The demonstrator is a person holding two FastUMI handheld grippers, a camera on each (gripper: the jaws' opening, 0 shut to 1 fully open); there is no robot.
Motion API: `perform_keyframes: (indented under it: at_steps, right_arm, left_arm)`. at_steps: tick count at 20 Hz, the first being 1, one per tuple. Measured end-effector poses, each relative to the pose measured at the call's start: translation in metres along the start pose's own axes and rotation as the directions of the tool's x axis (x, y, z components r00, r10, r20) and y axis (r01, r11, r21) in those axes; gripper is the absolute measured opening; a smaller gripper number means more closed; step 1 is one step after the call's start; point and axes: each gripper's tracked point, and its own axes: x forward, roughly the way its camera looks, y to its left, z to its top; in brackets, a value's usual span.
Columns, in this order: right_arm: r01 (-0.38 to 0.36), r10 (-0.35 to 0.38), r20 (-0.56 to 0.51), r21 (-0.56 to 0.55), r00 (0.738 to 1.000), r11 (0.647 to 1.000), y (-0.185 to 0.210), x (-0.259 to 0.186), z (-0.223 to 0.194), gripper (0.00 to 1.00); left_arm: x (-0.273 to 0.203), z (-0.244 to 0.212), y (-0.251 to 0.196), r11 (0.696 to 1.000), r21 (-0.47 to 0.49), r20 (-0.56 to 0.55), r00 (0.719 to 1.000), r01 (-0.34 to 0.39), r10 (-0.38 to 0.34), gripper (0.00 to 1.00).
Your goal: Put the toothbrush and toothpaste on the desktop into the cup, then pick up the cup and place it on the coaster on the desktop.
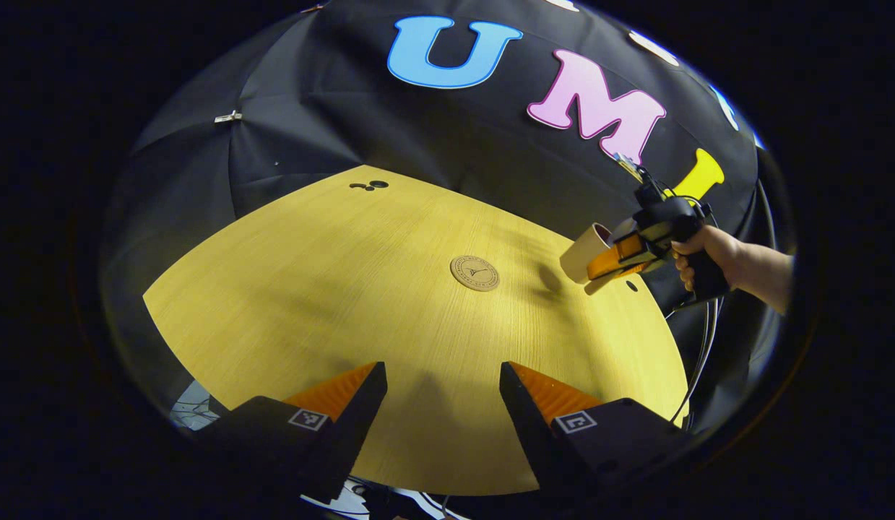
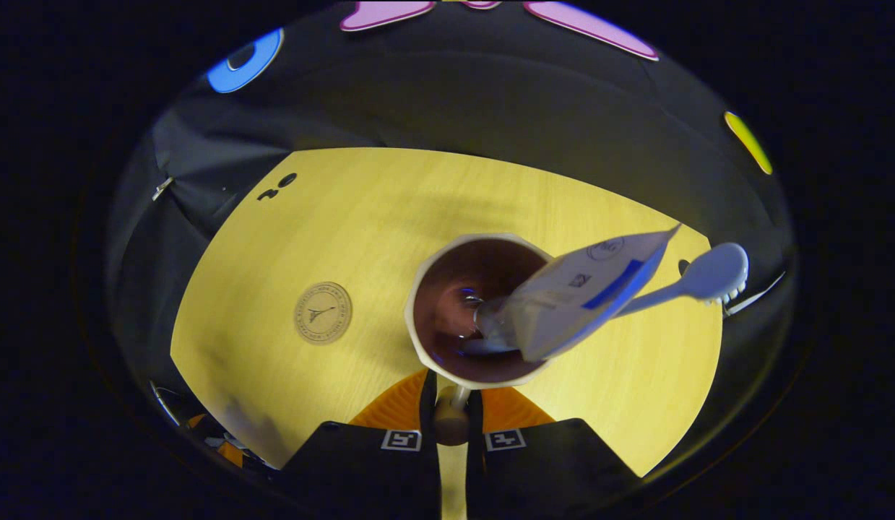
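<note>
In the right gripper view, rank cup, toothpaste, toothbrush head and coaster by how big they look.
1. cup
2. toothpaste
3-4. coaster and toothbrush head look alike; the head is nearer the camera, so unranked.

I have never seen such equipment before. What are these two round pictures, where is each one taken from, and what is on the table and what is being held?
No robot here: a person holds a two-finger grasping tool in each hand, and a camera rides on each tool. In the left gripper view, the left tool stands open above the round yellow wooden table; farther off, a hand carries the right tool. The right gripper view looks along the right tool, shut on the handle of a cream cup with a dark inside. In the cup stand a white toothpaste tube and a white toothbrush. A small round brown coaster lies bare on the table.
</note>
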Motion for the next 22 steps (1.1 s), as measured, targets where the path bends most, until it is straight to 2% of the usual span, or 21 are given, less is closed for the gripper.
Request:
perform_keyframes:
  at_steps: [5, 12, 18, 22]
  right_arm:
    - [-0.056, 0.054, -0.02, -0.094, 0.998, 0.994, 0.062, 0.017, 0.011, 0.17]
    - [-0.136, 0.119, -0.095, -0.201, 0.988, 0.97, 0.139, 0.041, -0.001, 0.17]
    - [-0.133, 0.097, -0.156, -0.243, 0.983, 0.961, 0.166, 0.062, -0.011, 0.17]
    - [-0.127, 0.077, -0.199, -0.252, 0.977, 0.959, 0.167, 0.07, -0.019, 0.17]
  left_arm:
    - [-0.01, -0.005, 0.011, 1.0, -0.018, 0.003, 1.0, -0.008, 0.008, 0.98]
    - [-0.024, -0.015, 0.034, 0.998, -0.042, -0.003, 0.998, -0.056, 0.056, 0.98]
    - [-0.033, -0.02, 0.052, 0.993, -0.075, -0.016, 0.996, -0.094, 0.093, 0.98]
    - [-0.038, -0.02, 0.061, 0.991, -0.078, -0.015, 0.994, -0.109, 0.108, 0.98]
